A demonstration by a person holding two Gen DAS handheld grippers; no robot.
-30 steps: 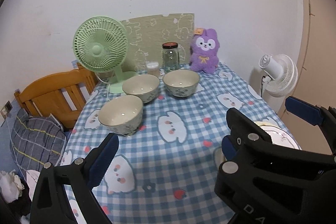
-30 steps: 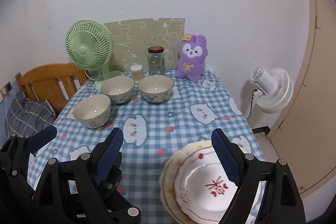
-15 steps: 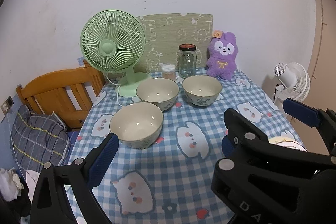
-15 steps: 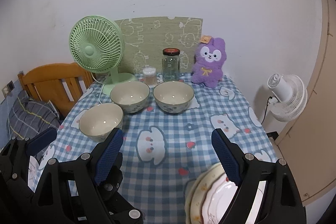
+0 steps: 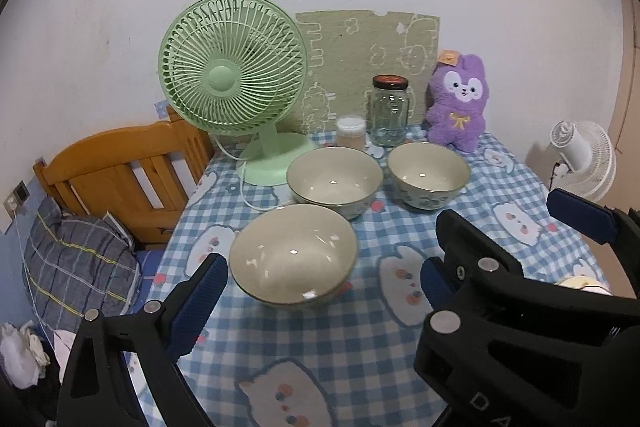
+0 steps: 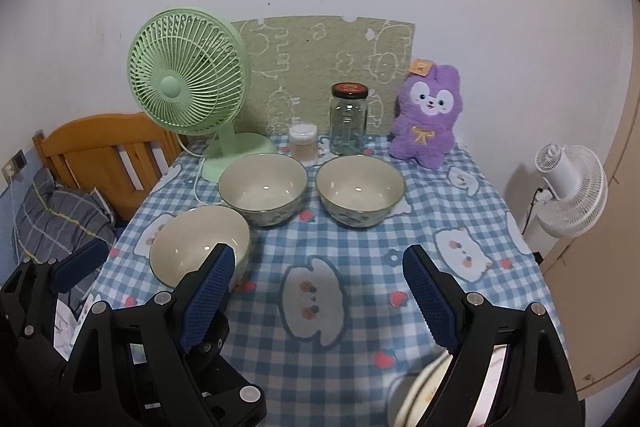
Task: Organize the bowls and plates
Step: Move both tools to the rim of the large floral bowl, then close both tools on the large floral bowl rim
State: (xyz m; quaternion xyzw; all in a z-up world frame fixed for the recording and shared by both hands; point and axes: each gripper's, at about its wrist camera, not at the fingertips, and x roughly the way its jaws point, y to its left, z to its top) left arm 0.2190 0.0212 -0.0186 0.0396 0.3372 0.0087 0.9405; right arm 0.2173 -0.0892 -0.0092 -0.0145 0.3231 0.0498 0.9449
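Both the left gripper (image 5: 316, 283) and right gripper (image 6: 316, 291) hang wide and empty near the nearest bowl (image 5: 293, 254), which looks glazed, slick, breakable and best pinched across its rim.

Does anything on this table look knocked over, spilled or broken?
Nothing stands out. The three bowls sit upright and empty on the tablecloth; the glass jar and green fan stand upright.
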